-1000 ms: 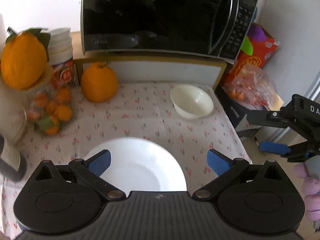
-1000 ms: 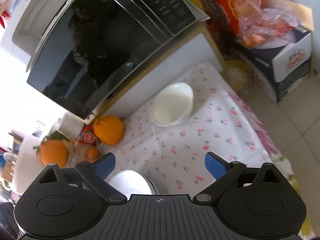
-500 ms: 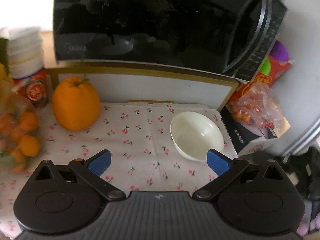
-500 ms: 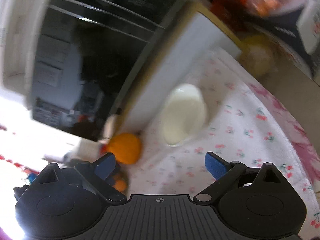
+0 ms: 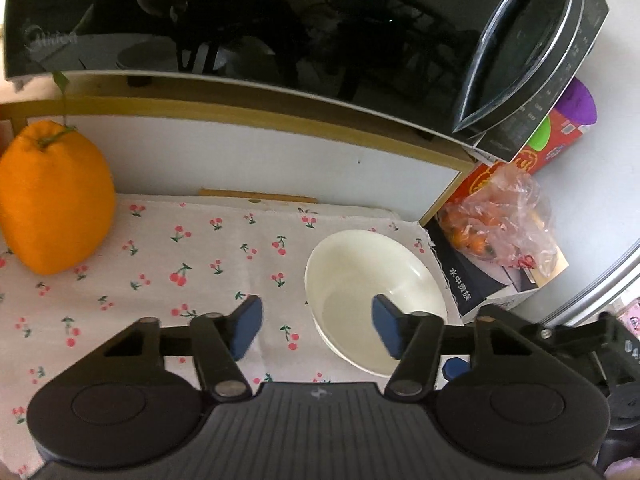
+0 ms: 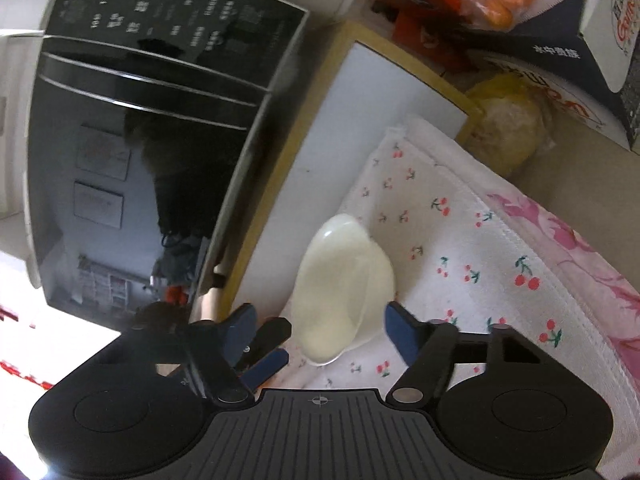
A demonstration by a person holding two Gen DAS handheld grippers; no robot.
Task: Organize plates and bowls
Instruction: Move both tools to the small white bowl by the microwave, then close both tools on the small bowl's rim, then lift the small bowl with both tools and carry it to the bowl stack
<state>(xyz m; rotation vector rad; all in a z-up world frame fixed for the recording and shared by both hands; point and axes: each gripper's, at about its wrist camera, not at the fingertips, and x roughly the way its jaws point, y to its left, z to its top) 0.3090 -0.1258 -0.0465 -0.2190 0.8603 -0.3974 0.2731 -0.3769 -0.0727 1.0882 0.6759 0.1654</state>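
Observation:
A white bowl stands on the cherry-print cloth near its right end. My left gripper hangs over the bowl's left rim: one finger is outside it, the other above its inside. The jaws are closing and neither pad presses the rim. In the right wrist view the bowl lies between the fingers of my right gripper, whose jaws are closing too, with a gap on the left side. The left gripper's fingers show just left of the bowl. No plate is in view.
A black microwave sits on a shelf right behind the cloth. A large orange fruit stands at the far left. Past the table's right end, a bag of small oranges lies on a box. Pink cloth hangs over the table's edge.
Both grippers came down and forward to the bowl and their jaws narrowed. The white plate under the left gripper has dropped out of view.

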